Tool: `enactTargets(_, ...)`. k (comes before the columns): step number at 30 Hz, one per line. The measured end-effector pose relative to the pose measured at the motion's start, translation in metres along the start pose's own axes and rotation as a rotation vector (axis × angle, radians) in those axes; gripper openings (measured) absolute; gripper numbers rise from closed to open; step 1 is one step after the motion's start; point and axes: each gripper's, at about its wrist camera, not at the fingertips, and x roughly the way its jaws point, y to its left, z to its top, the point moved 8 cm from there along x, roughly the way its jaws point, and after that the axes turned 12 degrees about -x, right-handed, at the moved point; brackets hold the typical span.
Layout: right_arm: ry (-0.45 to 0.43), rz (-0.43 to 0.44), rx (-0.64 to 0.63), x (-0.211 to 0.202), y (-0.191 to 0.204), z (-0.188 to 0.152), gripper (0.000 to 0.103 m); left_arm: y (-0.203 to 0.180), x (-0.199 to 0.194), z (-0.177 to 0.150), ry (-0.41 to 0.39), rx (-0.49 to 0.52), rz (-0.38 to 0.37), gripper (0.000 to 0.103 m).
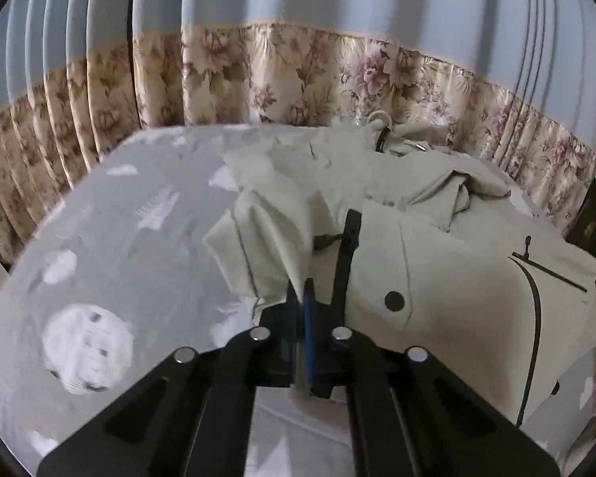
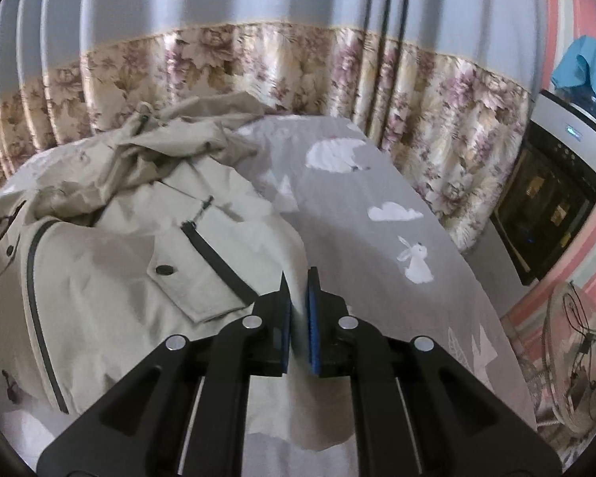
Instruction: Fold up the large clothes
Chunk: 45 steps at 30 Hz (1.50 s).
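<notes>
Both grippers, left (image 1: 301,292) and right (image 2: 298,282), clamp beige jacket (image 1: 457,278); no legible writing.

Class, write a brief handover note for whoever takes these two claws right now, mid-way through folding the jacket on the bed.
Left claw: shut on a fold of the beige jacket near its black zipper strip.
Right claw: shut on the jacket's edge on its side.
Jacket lies crumpled on the grey patterned bedsheet, hood bunched toward the floral curtain.
Done: both edges gripped.
Left: the whole fold; nothing is folded neatly yet.
</notes>
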Motion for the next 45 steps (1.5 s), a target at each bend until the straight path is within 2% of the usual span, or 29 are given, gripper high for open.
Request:
enactTargets(3, 0.005, 0.0, -0.006, 0.0, 0.003, -0.004, 0.006, 0.007, -0.001, -0.012, 0.044, -0.011, -0.001, 0.002)
enactTargets(6, 0.007, 0.008, 0.002, -0.003, 0.004, -0.008, 0.006, 0.013, -0.014, -0.021, 0.036, -0.018, 0.001, 0.002)
enactTargets(9, -0.008, 0.038, 0.006, -0.01, 0.007, -0.005, 0.006, 0.02, -0.036, -0.016, 0.004, -0.032, -0.002, 0.002)
enactTargets(12, -0.065, 0.078, 0.017, -0.025, 0.012, 0.007, 0.006, 0.02, -0.068, 0.007, -0.074, -0.022, -0.008, 0.0)
enactTargets(14, -0.106, 0.086, 0.015, -0.037, 0.016, 0.018, 0.006, 0.015, -0.096, 0.033, -0.166, 0.017, 0.0, 0.0)
enactTargets(15, -0.118, 0.095, 0.015, -0.04, 0.017, 0.023, 0.006, 0.012, -0.103, 0.041, -0.186, 0.032, 0.0, 0.0)
enactTargets(17, -0.117, 0.101, 0.015, -0.039, 0.019, 0.028, 0.006, 0.01, -0.111, 0.057, -0.205, 0.053, 0.002, 0.0)
enactTargets(19, -0.094, 0.09, 0.023, -0.034, 0.016, 0.025, 0.008, 0.014, -0.109, 0.058, -0.187, 0.064, 0.017, 0.0)
enactTargets(20, -0.086, 0.086, 0.036, -0.032, 0.013, 0.021, 0.016, 0.019, -0.105, 0.053, -0.172, 0.058, 0.027, 0.0)
enactTargets(22, -0.082, 0.058, 0.045, -0.033, 0.006, 0.016, 0.044, 0.027, -0.091, 0.037, -0.106, 0.046, 0.038, 0.0)
enactTargets(23, -0.086, 0.039, 0.056, -0.034, 0.001, 0.014, 0.069, 0.033, -0.083, 0.026, -0.072, 0.034, 0.048, 0.003)
enactTargets(24, -0.092, 0.028, 0.07, -0.036, -0.004, 0.013, 0.078, 0.037, -0.078, 0.018, -0.053, 0.023, 0.053, 0.004)
enactTargets(25, -0.088, 0.03, 0.069, -0.036, -0.006, 0.012, 0.077, 0.043, -0.068, 0.004, -0.014, 0.015, 0.068, 0.009)
enactTargets(26, -0.082, 0.029, 0.061, -0.036, -0.006, 0.011, 0.077, 0.045, -0.064, -0.005, 0.001, 0.013, 0.082, 0.027)
enactTargets(27, -0.076, 0.024, 0.051, -0.036, -0.007, 0.009, 0.077, 0.049, -0.059, -0.015, 0.01, 0.005, 0.097, 0.05)
enactTargets(28, -0.064, 0.023, 0.046, -0.036, -0.007, 0.005, 0.077, 0.054, -0.055, -0.028, 0.024, -0.017, 0.104, 0.056)
enactTargets(31, -0.011, 0.045, 0.04, -0.029, -0.002, -0.013, 0.077, 0.062, -0.046, -0.061, 0.102, -0.061, 0.088, 0.057)
enactTargets(33, 0.022, 0.058, 0.029, -0.022, 0.004, -0.025, 0.077, 0.061, -0.044, -0.078, 0.141, -0.09, 0.068, 0.067)
enactTargets(36, 0.058, 0.07, 0.026, -0.013, 0.009, -0.038, 0.077, 0.048, -0.039, -0.093, 0.192, -0.14, 0.0, 0.075)
enactTargets(38, 0.079, 0.07, 0.02, -0.006, 0.014, -0.045, 0.077, 0.034, -0.033, -0.1, 0.21, -0.15, -0.034, 0.076)
enactTargets(40, 0.095, 0.078, 0.013, -0.001, 0.02, -0.052, 0.077, 0.026, -0.021, -0.105, 0.221, -0.137, -0.018, 0.076)
enactTargets(41, 0.1, 0.083, 0.014, 0.001, 0.021, -0.055, 0.077, 0.023, -0.019, -0.106, 0.203, -0.114, -0.003, 0.075)
enactTargets(43, 0.107, 0.115, 0.01, 0.005, 0.029, -0.061, 0.074, 0.017, -0.016, -0.104, 0.189, -0.094, -0.009, 0.062)
enactTargets(44, 0.112, 0.132, 0.008, 0.007, 0.032, -0.063, 0.065, 0.013, -0.014, -0.103, 0.191, -0.089, -0.027, 0.045)
enactTargets(45, 0.116, 0.143, 0.005, 0.008, 0.035, -0.063, 0.048, 0.009, -0.013, -0.101, 0.194, -0.087, -0.034, 0.036)
